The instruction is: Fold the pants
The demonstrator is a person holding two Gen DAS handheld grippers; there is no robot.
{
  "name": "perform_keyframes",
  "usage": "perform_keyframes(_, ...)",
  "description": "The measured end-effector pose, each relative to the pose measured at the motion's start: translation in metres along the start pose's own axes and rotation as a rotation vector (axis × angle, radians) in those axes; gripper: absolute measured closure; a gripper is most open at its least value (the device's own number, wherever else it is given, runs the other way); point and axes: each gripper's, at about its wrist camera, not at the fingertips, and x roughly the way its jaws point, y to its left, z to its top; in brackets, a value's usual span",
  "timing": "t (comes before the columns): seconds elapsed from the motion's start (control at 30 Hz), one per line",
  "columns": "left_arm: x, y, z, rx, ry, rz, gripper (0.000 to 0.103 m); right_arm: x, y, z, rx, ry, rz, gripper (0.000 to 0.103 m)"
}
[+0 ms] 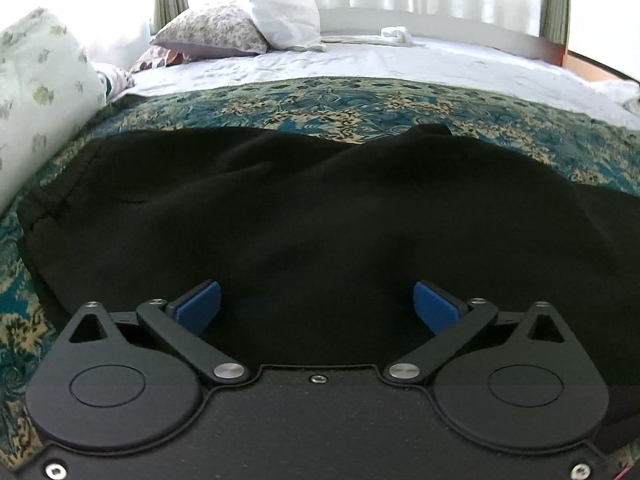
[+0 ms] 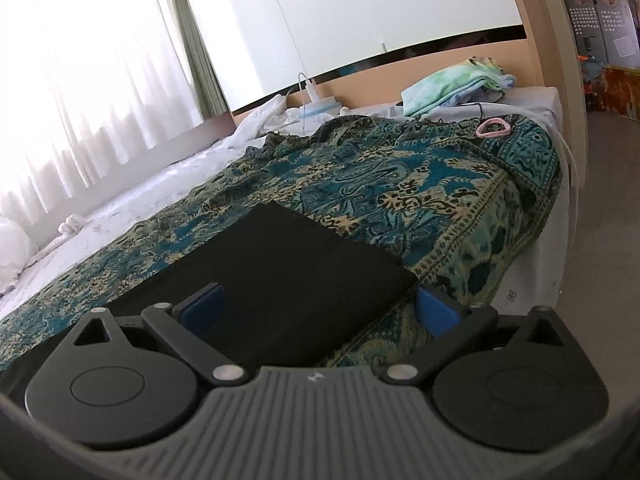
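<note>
The black pants (image 1: 304, 208) run under the left tool's body, their near edge hidden.

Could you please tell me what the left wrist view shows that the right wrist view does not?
Only the left wrist view shows the pillows and the wide, rumpled upper part of the black pants, under the open left gripper.

Only the right wrist view shows a flat pant leg end, folded towels, a pink ring and the open right gripper.

Both show the teal patterned bedspread and white curtains.
</note>
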Motion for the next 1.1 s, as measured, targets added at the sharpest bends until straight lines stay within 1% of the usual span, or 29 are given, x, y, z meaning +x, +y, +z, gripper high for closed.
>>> perform_keyframes(0.07,0.000,-0.004,-0.002,0.020,-0.009,0.011,0.000,-0.004,0.002,-0.002,0.004,-0.010,0.015,0.001)
perform_keyframes(0.17,0.002,-0.004,-0.002,0.012,-0.013,0.001,0.000,-0.002,0.008,-0.003,-0.029,-0.011,0.013,0.001)
perform_keyframes(0.23,0.003,-0.005,-0.003,0.012,-0.018,0.002,0.000,0.005,0.012,-0.003,-0.061,-0.003,0.006,0.001)
perform_keyframes(0.3,0.002,-0.006,-0.004,0.017,-0.023,0.005,0.000,0.019,0.016,0.001,-0.091,0.027,-0.014,0.001)
perform_keyframes(0.37,0.002,-0.007,-0.004,0.015,-0.025,0.004,0.000,0.030,0.019,0.003,-0.114,0.032,-0.022,0.001)
perform_keyframes(0.43,0.002,-0.007,-0.004,0.014,-0.029,0.004,0.000,0.041,0.021,0.006,-0.136,0.042,-0.013,0.002)
perform_keyframes(0.47,0.002,-0.007,-0.004,0.014,-0.032,0.004,0.000,0.044,0.022,0.008,-0.134,0.047,0.008,0.004)
perform_keyframes(0.5,0.002,-0.007,-0.005,0.013,-0.035,0.003,0.000,0.045,0.020,0.010,-0.111,0.052,0.045,0.008)
perform_keyframes(0.53,0.002,-0.006,-0.006,0.013,-0.037,0.002,0.000,0.046,0.019,0.011,-0.075,0.064,0.086,0.023)
perform_keyframes(0.57,0.002,-0.006,-0.006,0.012,-0.040,0.000,0.000,0.045,0.016,0.012,-0.025,0.075,0.126,0.026)
perform_keyframes(0.6,0.002,-0.006,-0.006,0.010,-0.042,-0.001,0.000,0.044,0.017,0.012,-0.014,0.073,0.138,0.028)
perform_keyframes(0.63,0.002,-0.005,-0.006,0.008,-0.044,-0.003,0.000,0.044,0.021,0.012,-0.038,0.081,0.125,0.033)
perform_keyframes(0.67,0.002,-0.005,-0.007,0.006,-0.047,-0.004,0.000,0.045,0.026,0.012,-0.075,0.089,0.094,0.040)
perform_keyframes(0.7,0.001,-0.005,-0.008,0.005,-0.050,-0.005,0.000,0.047,0.032,0.012,-0.117,0.100,0.053,0.044)
perform_keyframes(0.73,0.000,-0.005,-0.009,0.003,-0.053,-0.006,0.000,0.048,0.036,0.014,-0.143,0.107,0.016,0.055)
perform_keyframes(0.77,0.000,-0.005,-0.009,0.001,-0.057,-0.008,0.000,0.050,0.039,0.016,-0.152,0.115,-0.017,0.070)
perform_keyframes(0.8,0.000,-0.004,-0.010,-0.001,-0.060,-0.009,0.000,0.053,0.042,0.021,-0.145,0.125,-0.054,0.077)
perform_keyframes(0.83,0.000,-0.004,-0.010,-0.003,-0.064,-0.012,0.000,0.056,0.045,0.026,-0.126,0.132,-0.080,0.087)
perform_keyframes(0.87,0.000,-0.004,-0.010,-0.006,-0.067,-0.014,0.000,0.058,0.050,0.032,-0.106,0.138,-0.099,0.091)
perform_keyframes(0.9,-0.001,-0.003,-0.011,-0.009,-0.070,-0.015,0.000,0.059,0.061,0.039,-0.113,0.128,-0.110,0.092)
perform_keyframes(0.97,-0.001,-0.001,-0.012,-0.014,-0.077,-0.022,0.000,0.056,0.101,0.046,-0.205,0.084,-0.112,0.094)
perform_keyframes(1.03,-0.001,0.000,-0.012,-0.018,-0.081,-0.025,0.000,0.048,0.162,0.042,-0.349,0.042,-0.046,0.094)
perform_keyframes(1.07,-0.002,0.001,-0.012,-0.019,-0.082,-0.027,0.000,0.042,0.193,0.035,-0.419,0.029,0.003,0.094)
perform_keyframes(1.1,-0.002,0.001,-0.013,-0.021,-0.083,-0.029,0.000,0.033,0.229,0.023,-0.500,0.022,0.074,0.094)
